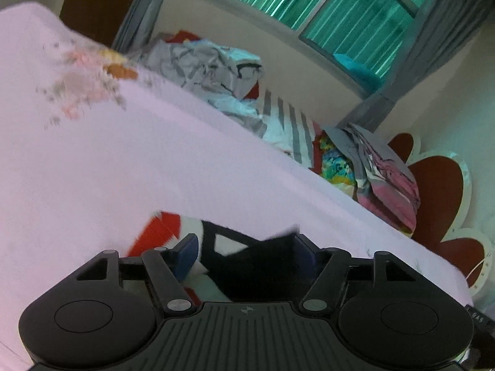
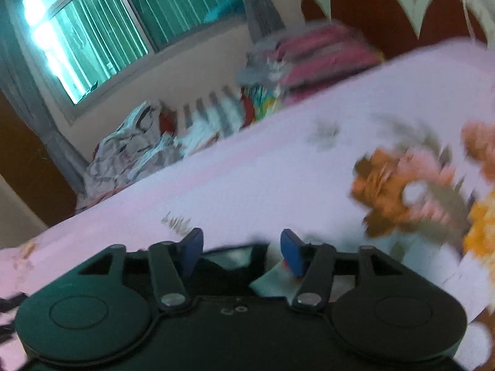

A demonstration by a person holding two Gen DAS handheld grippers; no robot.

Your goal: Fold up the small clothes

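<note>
With both my left tool (image 1: 244,247) and right tool (image 2: 241,249) open over the garment (image 1: 222,247) at six o'clock on the bed (image 1: 154,160), its released fold may spring apart.

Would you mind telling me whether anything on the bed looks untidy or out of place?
Yes: along the far edge of the pink bedsheet, by the wall under the window, a heap of clothes lies crumpled and unfolded. The small garment lies between the left gripper's open jaws.
</note>
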